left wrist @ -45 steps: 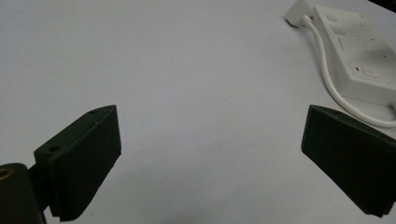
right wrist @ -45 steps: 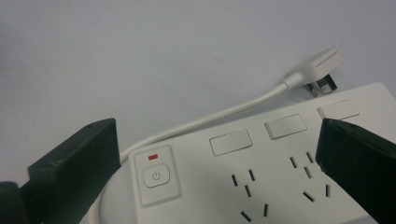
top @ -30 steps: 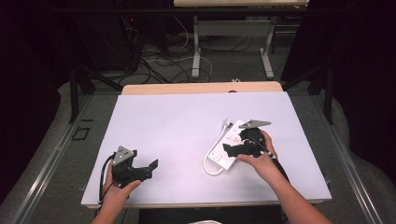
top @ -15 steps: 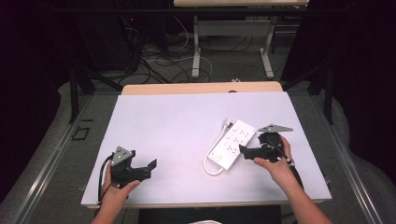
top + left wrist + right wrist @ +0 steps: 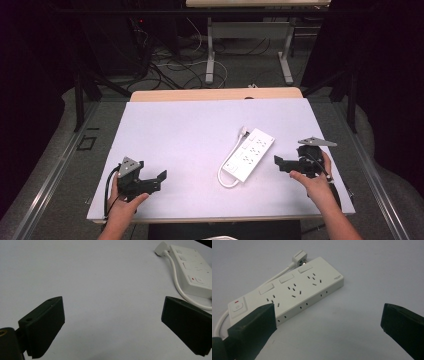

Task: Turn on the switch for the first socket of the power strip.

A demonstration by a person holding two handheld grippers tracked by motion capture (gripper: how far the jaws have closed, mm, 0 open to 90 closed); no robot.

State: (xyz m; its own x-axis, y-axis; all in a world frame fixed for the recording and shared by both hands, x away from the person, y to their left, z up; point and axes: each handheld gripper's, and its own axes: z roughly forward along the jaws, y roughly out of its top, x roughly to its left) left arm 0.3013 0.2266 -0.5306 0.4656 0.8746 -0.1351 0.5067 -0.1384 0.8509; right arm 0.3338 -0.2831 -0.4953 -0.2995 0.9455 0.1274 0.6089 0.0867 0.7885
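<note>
Withdrawn rightward since a second ago, right gripper (image 5: 278, 163) now off the power strip (image 5: 249, 154), jaws wide, empty; strip lies just left of them, flat on table (image 5: 180, 130). Left gripper (image 5: 161, 177) unmoved, wide, empty, well apart.

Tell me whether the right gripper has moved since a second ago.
Yes. The right gripper has pulled off the power strip toward the table's right edge, jaws open.

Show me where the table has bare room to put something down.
The widest free patch on the table runs from the far edge to the left gripper, left of the power strip. A narrower strip lies along the near edge between both grippers. Tightest: between the power strip and the right gripper.
</note>
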